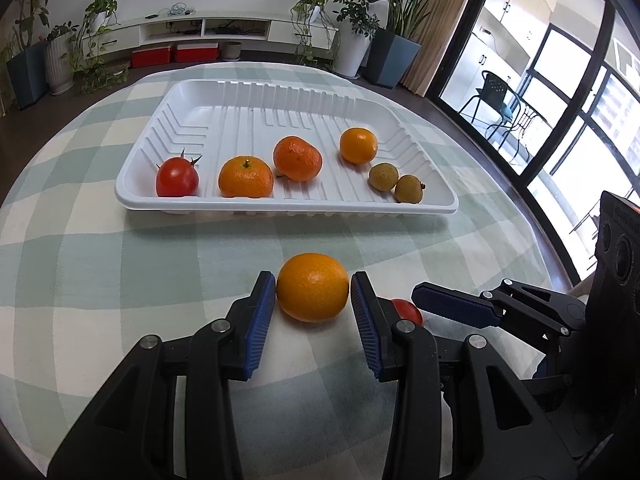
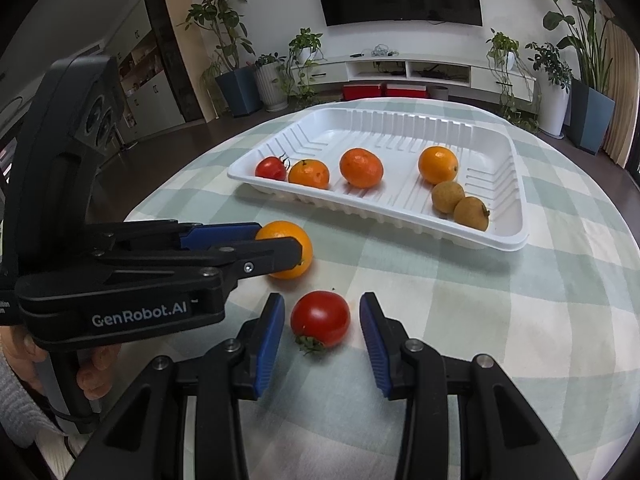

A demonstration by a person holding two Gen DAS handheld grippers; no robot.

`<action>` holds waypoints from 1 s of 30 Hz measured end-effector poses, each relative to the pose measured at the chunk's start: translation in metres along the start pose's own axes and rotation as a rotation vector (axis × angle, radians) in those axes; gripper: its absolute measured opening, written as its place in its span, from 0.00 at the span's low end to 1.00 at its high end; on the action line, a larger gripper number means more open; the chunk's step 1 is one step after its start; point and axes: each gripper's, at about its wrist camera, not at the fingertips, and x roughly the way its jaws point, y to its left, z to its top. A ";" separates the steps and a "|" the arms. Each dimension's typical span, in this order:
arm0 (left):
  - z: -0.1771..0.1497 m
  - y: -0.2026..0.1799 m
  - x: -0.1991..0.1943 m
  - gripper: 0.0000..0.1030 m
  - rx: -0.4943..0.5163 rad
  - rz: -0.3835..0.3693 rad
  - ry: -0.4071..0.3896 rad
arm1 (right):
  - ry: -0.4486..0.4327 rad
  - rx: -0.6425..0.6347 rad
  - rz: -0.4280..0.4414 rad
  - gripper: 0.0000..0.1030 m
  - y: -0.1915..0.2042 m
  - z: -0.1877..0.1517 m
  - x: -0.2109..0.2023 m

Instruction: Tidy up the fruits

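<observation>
An orange (image 1: 313, 287) lies on the checked tablecloth between the blue pads of my left gripper (image 1: 313, 292), which touch or nearly touch its sides. A red tomato (image 2: 320, 319) lies on the cloth between the pads of my open right gripper (image 2: 322, 316), with gaps on both sides. The orange also shows in the right wrist view (image 2: 294, 240), partly behind the left gripper (image 2: 276, 246). The white ribbed tray (image 1: 280, 208) holds a tomato (image 1: 177, 178), three oranges (image 1: 245, 178) and two brown longans (image 1: 383, 177).
The round table's edge curves close on the right (image 2: 624, 280) and left. Potted plants (image 1: 60, 60), a TV bench (image 1: 200, 28) and glass doors (image 1: 560, 80) stand beyond the table. The person's hand (image 2: 92, 376) holds the left gripper's handle.
</observation>
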 end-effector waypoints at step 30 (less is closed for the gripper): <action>0.000 0.013 0.005 0.36 -0.065 -0.056 0.005 | 0.015 0.084 0.045 0.34 -0.014 0.001 0.002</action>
